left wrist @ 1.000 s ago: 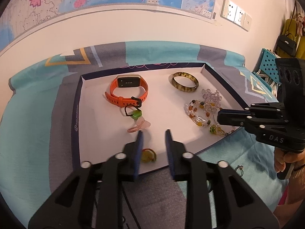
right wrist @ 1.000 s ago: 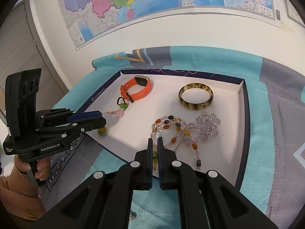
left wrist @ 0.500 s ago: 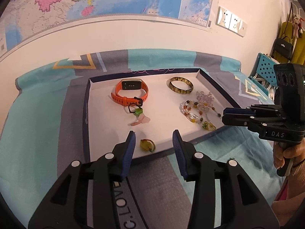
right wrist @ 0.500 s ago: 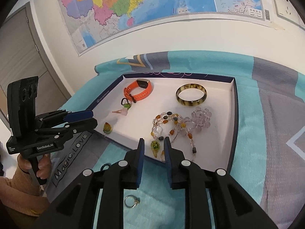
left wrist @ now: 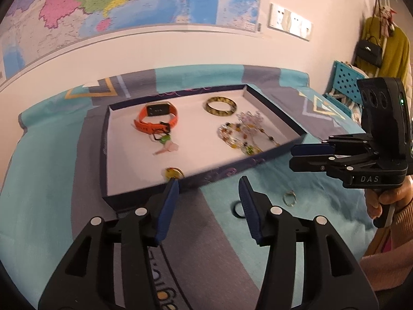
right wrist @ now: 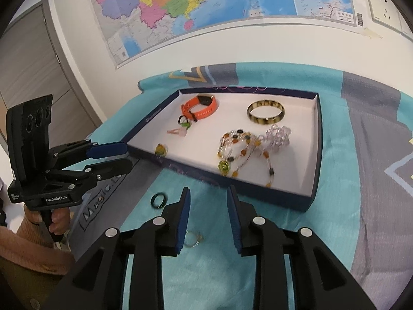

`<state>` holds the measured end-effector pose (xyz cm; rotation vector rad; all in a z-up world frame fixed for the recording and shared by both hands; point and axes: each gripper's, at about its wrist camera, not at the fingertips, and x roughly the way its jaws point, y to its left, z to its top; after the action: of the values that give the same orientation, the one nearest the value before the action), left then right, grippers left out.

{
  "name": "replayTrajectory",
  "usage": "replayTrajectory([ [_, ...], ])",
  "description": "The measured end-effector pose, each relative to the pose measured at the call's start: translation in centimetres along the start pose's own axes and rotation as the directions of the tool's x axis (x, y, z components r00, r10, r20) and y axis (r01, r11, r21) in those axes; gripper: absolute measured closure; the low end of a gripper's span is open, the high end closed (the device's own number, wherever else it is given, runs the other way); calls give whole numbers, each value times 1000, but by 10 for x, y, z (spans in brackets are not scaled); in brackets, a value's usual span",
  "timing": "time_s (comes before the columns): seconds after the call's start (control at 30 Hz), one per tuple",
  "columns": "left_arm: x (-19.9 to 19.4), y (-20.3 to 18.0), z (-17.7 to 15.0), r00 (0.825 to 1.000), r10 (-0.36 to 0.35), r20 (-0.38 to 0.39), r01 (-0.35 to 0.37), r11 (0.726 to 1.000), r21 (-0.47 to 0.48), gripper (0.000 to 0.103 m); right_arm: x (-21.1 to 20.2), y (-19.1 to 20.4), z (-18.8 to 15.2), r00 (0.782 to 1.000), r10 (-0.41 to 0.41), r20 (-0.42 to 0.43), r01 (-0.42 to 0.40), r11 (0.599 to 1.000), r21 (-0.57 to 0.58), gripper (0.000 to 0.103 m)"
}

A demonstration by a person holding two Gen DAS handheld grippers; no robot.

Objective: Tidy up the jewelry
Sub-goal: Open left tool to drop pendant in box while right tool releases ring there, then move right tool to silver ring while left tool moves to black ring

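On top of the teal and grey bedspread (right wrist: 366,170) sits the navy tray (right wrist: 317,155) with its white floor, so I'll place everything off that. Inside it, toward the far wall: orange watch band (right wrist: 200,108) on the left, tortoiseshell bangle (right wrist: 265,111) on the right. Just nearer than the bangle is the beaded necklace (right wrist: 240,149), tangled up with a clear crystal bracelet (right wrist: 277,137); the necklace's tail runs close to the tray's near wall. A pink and green charm (right wrist: 182,129) lies nearer than the watch, and a small yellow-green ring (right wrist: 161,149) sits right up against the near wall at the left end.

Outside the tray, on the cloth just in front of its near wall, there's a dark ring (right wrist: 158,201) and a thin metal ring (right wrist: 192,239), close together but apart.

Left gripper (left wrist: 207,191) hangs in front of the tray's near wall, jaws opening, nothing between them; the dark ring peeks out beside its right finger. Right gripper (right wrist: 208,201) is also in front of that wall, jaws opening and empty, with the metal ring partly behind its left finger. Plenty of bare cloth around both rings, and the tray's middle floor is free.
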<state>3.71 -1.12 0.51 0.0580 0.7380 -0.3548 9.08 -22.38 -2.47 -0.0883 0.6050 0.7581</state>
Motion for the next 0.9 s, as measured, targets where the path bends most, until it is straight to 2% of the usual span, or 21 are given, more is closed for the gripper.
replayTrajectory([
  [0.23, 8, -11, -12, 999, -19, -42, 20, 1000, 14, 52, 4, 6, -18, 999, 3, -45, -3, 1000, -3, 74],
  [0.37, 13, -14, -17, 998, -23, -66, 25, 999, 20, 48, 7, 14, -26, 998, -12, -65, 10, 1000, -29, 66],
  [0.5, 20, -16, -21, 995, -24, -96, 26, 999, 19, 47, 11, 21, -30, 997, -18, -79, 14, 999, -51, 66],
  [0.9, 25, -20, -22, 993, -11, -118, 13, 1000, 23, 47, 14, 28, -32, 995, -55, -80, 47, 995, -90, 65],
])
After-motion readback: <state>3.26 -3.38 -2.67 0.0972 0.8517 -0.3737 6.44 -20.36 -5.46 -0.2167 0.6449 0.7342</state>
